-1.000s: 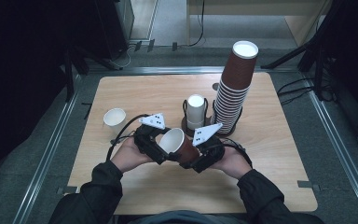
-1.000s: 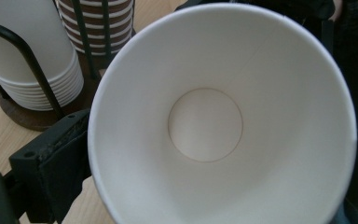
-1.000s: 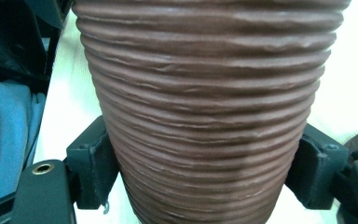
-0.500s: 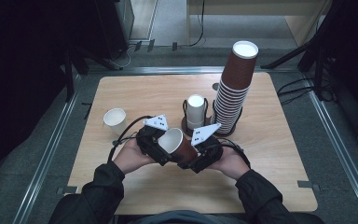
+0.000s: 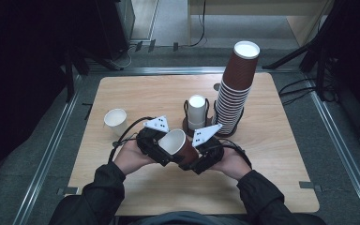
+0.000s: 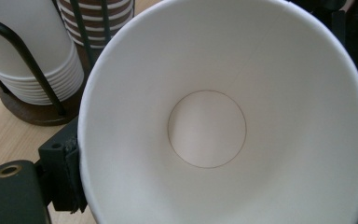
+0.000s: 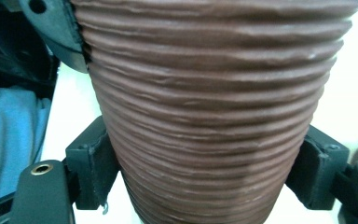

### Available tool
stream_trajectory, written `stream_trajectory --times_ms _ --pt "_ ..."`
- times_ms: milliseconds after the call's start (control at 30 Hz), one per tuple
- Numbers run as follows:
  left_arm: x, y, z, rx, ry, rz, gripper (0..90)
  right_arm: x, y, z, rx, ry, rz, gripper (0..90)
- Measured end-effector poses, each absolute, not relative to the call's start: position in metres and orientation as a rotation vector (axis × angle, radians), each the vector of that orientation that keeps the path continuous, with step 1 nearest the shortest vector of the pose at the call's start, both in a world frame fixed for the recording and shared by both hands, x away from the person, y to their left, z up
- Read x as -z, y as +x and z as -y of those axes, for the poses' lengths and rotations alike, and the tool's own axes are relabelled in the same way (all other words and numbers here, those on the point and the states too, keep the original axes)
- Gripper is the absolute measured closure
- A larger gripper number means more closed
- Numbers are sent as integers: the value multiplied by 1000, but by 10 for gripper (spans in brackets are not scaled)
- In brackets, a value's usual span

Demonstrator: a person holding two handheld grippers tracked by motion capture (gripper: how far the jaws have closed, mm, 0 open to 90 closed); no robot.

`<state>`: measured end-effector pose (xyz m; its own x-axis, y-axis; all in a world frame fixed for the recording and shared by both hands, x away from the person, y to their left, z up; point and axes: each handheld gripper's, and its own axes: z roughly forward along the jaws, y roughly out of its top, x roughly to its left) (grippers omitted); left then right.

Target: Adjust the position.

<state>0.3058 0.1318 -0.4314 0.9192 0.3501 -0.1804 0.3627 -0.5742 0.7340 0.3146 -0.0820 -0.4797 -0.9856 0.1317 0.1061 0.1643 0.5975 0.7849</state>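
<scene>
The tabletop [image 5: 272, 154] was evenly lit against dark surroundings — close-ups looked soft, and the right gripper view's background glared white.

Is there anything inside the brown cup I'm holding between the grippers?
No, the left gripper view looks straight into the brown cup, and its white inside is bare down to the round bottom.

Both forearms entered from the lower edge of the high view and converged near the middle. The left hand [image 5: 130, 157] carried the left gripper [image 5: 161, 151], angled inward to the right. The right hand [image 5: 229, 161] carried the right gripper [image 5: 194, 157], angled inward to the left. The left gripper's jaws had just been closing, with a cup [image 5: 178, 145] between them. The right gripper's jaws pressed on both sides of the cup's ribbed wall.
</scene>
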Motion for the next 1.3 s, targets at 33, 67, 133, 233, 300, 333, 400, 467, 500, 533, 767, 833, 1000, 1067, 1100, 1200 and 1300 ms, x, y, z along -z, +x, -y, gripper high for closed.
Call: stream_trajectory --times_ms 33,67,133,233,300,333,400,467,500,533,767,833,1000,1067,1100,1200,1300 --pt "431 306 -132 25 2227 -502 89 480 315 82 1364 -261 2760 193" --pt "431 306 -132 28 2229 -500 91 480 315 81 1359 -279 2755 172" --pt "431 306 -133 35 2225 -500 93 480 314 81 1342 -292 2761 162" --pt "428 306 -135 40 2219 -509 94 480 314 81 1330 -310 2752 151" --pt "427 306 -135 30 2221 -520 93 480 315 82 1331 -311 2755 145" --pt "426 306 -136 22 2224 -523 93 480 315 83 1320 -317 2745 143" --pt "426 307 -138 23 2230 -531 93 479 316 85 1321 -322 2740 143" --pt "425 308 -142 17 2230 -538 93 479 316 87 1312 -338 2736 143" --pt "424 308 -143 12 2227 -542 93 478 316 88 1318 -327 2741 143" --pt "424 308 -145 8 2228 -542 93 478 316 89 1315 -328 2742 143" --pt "422 310 -154 -27 2249 -555 93 474 315 100 1321 -355 2763 143" --pt "422 310 -157 -35 2255 -562 93 473 315 103 1319 -378 2774 144" --pt "423 311 -161 -42 2279 -560 93 473 315 109 1291 -474 2760 146" --pt "424 312 -163 -40 2283 -562 93 473 314 111 1269 -496 2759 146" --pt "424 312 -164 -40 2286 -563 93 473 313 112 1260 -510 2767 146" --pt "425 313 -167 -40 2304 -564 93 471 311 116 1261 -513 2777 146" --pt "426 314 -170 -28 2320 -578 93 470 312 120 1249 -561 2784 153"
